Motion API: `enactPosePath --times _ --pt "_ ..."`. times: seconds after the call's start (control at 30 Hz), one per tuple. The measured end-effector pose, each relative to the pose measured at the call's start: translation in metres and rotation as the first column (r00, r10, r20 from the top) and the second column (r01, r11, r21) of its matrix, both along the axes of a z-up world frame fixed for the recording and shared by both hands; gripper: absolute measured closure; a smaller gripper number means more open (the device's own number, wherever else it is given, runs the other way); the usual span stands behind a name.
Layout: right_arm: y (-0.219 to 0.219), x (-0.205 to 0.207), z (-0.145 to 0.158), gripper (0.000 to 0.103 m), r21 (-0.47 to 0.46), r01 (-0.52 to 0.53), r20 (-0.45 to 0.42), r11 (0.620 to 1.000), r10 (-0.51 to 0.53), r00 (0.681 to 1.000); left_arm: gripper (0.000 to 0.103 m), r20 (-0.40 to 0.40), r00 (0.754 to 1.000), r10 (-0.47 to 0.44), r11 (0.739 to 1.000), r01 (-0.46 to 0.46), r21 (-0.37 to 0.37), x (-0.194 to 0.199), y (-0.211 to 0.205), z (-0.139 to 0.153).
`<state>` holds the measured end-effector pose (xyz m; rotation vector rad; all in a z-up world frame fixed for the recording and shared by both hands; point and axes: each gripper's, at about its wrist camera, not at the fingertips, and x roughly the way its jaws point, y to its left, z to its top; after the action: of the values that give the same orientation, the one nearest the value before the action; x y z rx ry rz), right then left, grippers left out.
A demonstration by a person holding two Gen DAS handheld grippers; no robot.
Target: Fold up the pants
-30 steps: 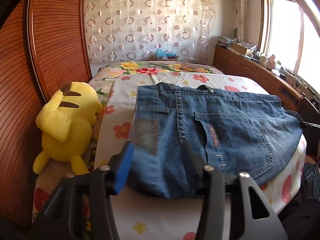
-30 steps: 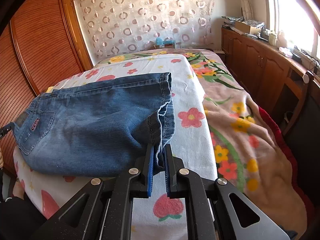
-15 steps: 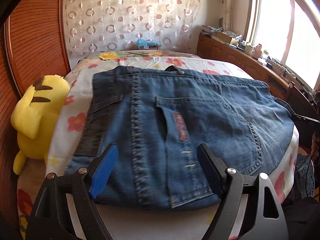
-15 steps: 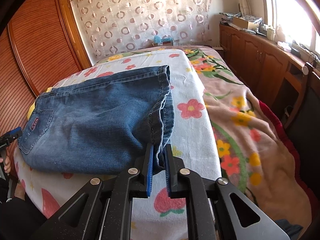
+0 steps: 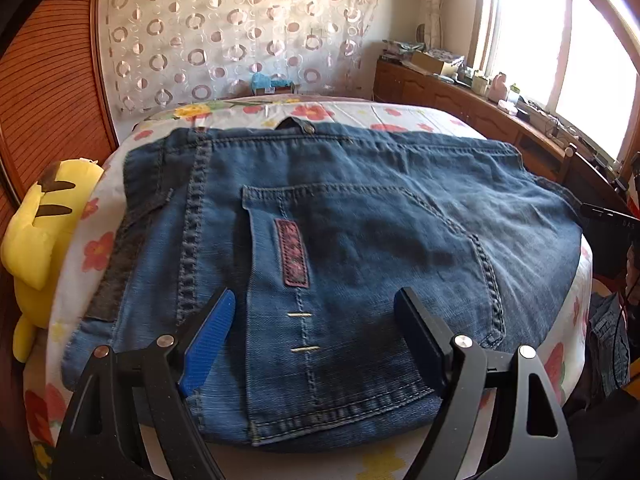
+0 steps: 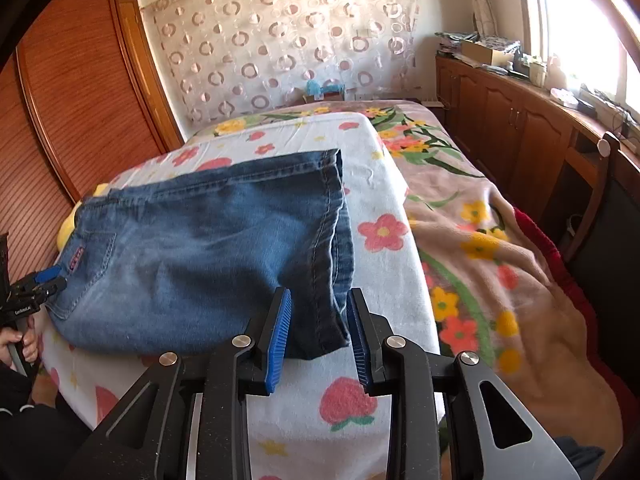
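Blue denim pants [image 5: 340, 240] lie folded on a flowered sheet [image 5: 320, 112], back pocket with a red label up. My left gripper [image 5: 316, 308] is open, its fingers hovering over the pocket at the waist end, holding nothing. In the right wrist view the pants [image 6: 200, 248] show their stacked leg hems at the right. My right gripper [image 6: 318, 304] is open, its jaws on either side of the near hem corner without gripping it. The left gripper [image 6: 50, 280] appears small at the far left edge.
A yellow plush toy [image 5: 44, 240] sits left of the pants against a wooden slatted wardrobe [image 5: 48, 100]. A floral blanket [image 6: 500, 240] covers the bed to the right. Wooden cabinets [image 6: 520, 120] with clutter run under the window. A patterned curtain [image 5: 240, 40] hangs behind.
My right gripper has opened and let go of the hem corner. My left gripper has moved right and forward over the pocket, staying open.
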<state>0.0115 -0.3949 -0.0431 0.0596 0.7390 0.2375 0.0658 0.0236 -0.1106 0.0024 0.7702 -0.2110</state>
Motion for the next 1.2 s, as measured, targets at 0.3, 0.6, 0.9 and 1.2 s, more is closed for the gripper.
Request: enactPosePath --times 0.3,0.6,0.9,1.2 --pt "0.009 0.002 -0.004 0.073 -0.062 -0.011 -0.025 0.998 0.009 1.000 0.020 0.000 1.000 0.001 1.000 -0.001 0.002 0.001 -0.004 -0.009" --pt "0.020 0.001 0.016 0.100 -0.035 -0.134 0.028 0.990 0.135 0.990 0.020 -0.006 1.000 0.004 1.000 -0.004 -0.011 0.000 -0.003 -0.005" --pt "0.064 0.008 0.068 0.102 -0.071 -0.251 0.149 0.965 0.260 0.954 0.020 0.029 0.999 0.023 1.000 -0.022 -0.019 -0.008 0.006 0.012" --pt "0.043 0.015 0.058 0.098 -0.101 -0.142 0.120 0.985 0.154 0.981 0.020 0.036 0.999 0.027 0.999 -0.026 -0.034 -0.011 0.010 0.013"
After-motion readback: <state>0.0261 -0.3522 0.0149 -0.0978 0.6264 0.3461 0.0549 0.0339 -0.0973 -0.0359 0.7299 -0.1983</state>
